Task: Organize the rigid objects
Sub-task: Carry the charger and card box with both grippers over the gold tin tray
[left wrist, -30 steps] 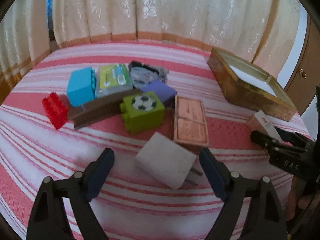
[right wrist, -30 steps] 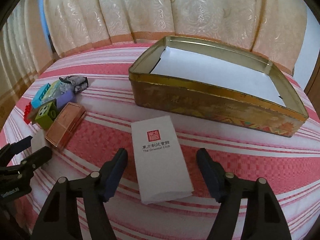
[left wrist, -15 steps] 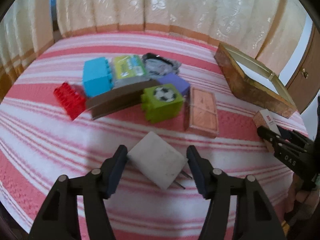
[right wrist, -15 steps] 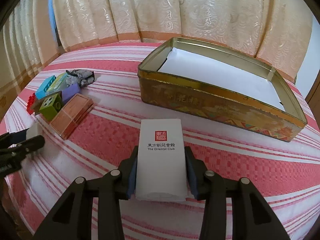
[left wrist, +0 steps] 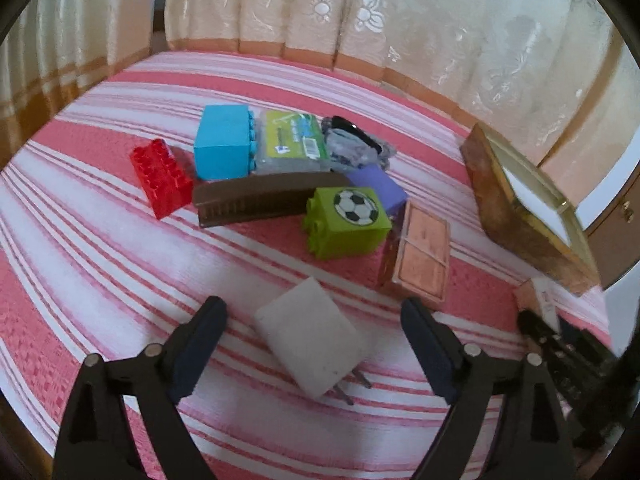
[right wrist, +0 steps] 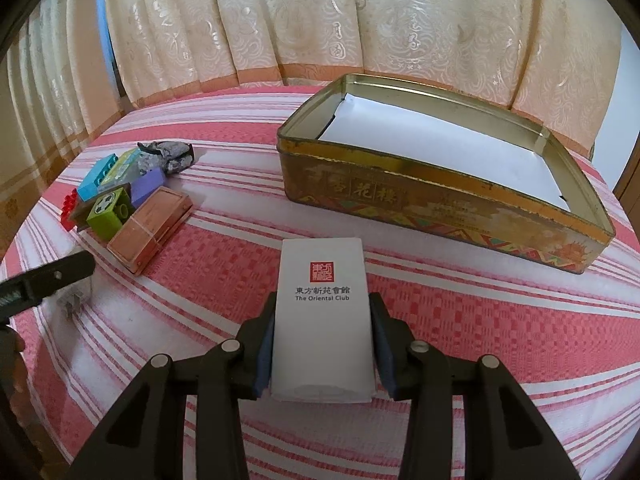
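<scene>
Right gripper [right wrist: 322, 350]: I've just clamped down. A second ago these jaws stood wide around the white Oriental Club box [right wrist: 323, 312]; now both pads press its long sides.
Left gripper [left wrist: 314, 344]: jaws have just been widening again after narrowing. They stand wide with the white plug adapter [left wrist: 310, 346] lying between them, untouched by either pad.
What that means: I judge one box is secured and ready to carry to the tin, while the adapter grab is not yet made.
Landmark: the old gold tin [right wrist: 444, 200], open, with a white sheet lining its floor and nothing else in it.
Box position: on the striped cloth [right wrist: 480, 320], near the tin's front wall and clear of it.
Adapter position: well apart from the tin, on the far side of the box from it.
Toy pile: farther from the tin again, with the copper case [left wrist: 420, 256] nearest it, then the green football block [left wrist: 346, 220], brown comb [left wrist: 260, 196], blue block [left wrist: 224, 146] and red brick [left wrist: 162, 178].
Textures: the box is smooth matte card with sharp edges and a red seal. The tin is worn, scuffed metal with a rolled rim.
Adapter shape: a chunky white slab lying askew, its two metal prongs pointing toward my left gripper.
Blocks: hard, glossy, studded plastic.
Cloth: woven, soft, pink and white bands.
</scene>
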Motion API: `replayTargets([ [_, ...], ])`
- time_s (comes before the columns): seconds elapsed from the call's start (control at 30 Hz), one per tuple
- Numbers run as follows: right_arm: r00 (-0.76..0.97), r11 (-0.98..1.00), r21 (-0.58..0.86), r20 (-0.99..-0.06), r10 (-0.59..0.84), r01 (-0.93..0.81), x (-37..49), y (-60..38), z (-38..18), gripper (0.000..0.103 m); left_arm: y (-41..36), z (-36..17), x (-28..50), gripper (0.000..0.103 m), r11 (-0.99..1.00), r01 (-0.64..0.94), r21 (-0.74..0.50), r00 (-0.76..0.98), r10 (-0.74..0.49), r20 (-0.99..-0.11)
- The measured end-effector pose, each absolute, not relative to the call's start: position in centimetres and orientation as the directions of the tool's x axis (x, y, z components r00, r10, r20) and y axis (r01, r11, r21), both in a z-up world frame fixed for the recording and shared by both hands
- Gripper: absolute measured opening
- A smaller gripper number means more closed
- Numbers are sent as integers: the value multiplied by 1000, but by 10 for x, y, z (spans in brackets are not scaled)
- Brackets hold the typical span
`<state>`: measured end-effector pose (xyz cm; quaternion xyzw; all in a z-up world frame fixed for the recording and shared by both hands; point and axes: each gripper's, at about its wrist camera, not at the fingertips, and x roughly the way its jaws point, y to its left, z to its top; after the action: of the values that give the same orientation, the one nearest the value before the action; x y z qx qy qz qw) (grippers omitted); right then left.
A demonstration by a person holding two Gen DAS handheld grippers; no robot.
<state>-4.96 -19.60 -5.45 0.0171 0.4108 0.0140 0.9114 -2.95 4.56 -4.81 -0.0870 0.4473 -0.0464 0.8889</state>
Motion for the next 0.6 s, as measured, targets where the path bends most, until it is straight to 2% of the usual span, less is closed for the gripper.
replayTargets([
  [0.1,663,998,59,-747,52,-12,-50,-198,-54,45,43,-50,-32,65,995,45,-93,610,-101,-786],
  [0.17,664,998,63,-746,56,-13,-51,-199,-54,45,50,-49,-35,58,994,83,-70,609,-106,-786],
  [0.3,667,995,97,-740,83,-16,-52,-203,-54,45,70,-48,-36,58,977,142,-158,604,-212,-768],
  [0.43,677,991,135,-729,102,-3,-54,-209,-53,44,66,-49,-39,58,975,165,-149,623,-220,-751],
  [0.6,737,984,180,-665,119,4,-65,-217,-43,44,60,-46,-39,58,957,193,-217,621,-291,-727],
])
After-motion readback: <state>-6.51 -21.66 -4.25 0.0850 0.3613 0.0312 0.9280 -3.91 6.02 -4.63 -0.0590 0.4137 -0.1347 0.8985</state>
